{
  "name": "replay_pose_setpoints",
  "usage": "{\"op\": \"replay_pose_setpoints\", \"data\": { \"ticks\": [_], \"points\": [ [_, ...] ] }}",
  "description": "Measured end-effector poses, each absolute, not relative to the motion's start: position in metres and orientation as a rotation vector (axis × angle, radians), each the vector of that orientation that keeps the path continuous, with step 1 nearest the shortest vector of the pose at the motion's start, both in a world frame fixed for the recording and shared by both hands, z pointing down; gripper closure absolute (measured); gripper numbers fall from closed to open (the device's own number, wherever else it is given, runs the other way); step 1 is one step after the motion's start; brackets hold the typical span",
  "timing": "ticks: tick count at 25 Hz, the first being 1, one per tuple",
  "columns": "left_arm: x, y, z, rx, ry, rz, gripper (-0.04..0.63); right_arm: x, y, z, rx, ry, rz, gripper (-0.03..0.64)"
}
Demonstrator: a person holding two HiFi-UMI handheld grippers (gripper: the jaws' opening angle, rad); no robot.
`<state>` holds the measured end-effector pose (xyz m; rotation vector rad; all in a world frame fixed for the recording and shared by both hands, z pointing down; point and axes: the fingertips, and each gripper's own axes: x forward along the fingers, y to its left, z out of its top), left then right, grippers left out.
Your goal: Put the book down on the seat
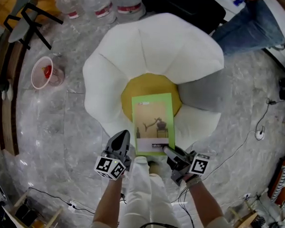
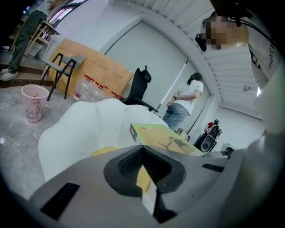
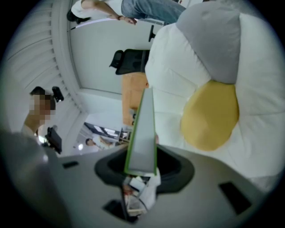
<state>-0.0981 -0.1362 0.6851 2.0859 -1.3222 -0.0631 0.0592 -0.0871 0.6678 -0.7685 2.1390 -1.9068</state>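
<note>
A green book (image 1: 153,121) hovers flat over the yellow centre (image 1: 133,91) of a flower-shaped seat with white petals (image 1: 156,46). My right gripper (image 1: 169,153) is shut on the book's near right corner. In the right gripper view the book (image 3: 142,133) stands edge-on between the jaws of that gripper (image 3: 141,171), with the yellow cushion (image 3: 209,118) to its right. My left gripper (image 1: 120,141) sits by the book's near left corner, jaws together and holding nothing. The left gripper view shows the book (image 2: 164,136) above and beyond the left gripper (image 2: 144,178).
A pink waste basket (image 1: 43,72) and a black folding chair (image 1: 34,18) stand at the left on the marble floor. Water bottles (image 1: 99,4) lie behind the seat. A person in jeans (image 1: 250,24) is at the top right. A cable (image 1: 261,124) runs along the right.
</note>
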Motion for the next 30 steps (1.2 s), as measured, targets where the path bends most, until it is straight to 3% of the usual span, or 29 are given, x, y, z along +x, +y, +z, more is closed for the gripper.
{"op": "replay_pose_setpoints", "data": {
  "ticks": [30],
  "points": [
    [-0.094,-0.204,0.772,2.026,-1.271,-0.035,0.572,0.047,-0.194,0.841,-0.964,2.078,-2.125,0.46]
  ]
}}
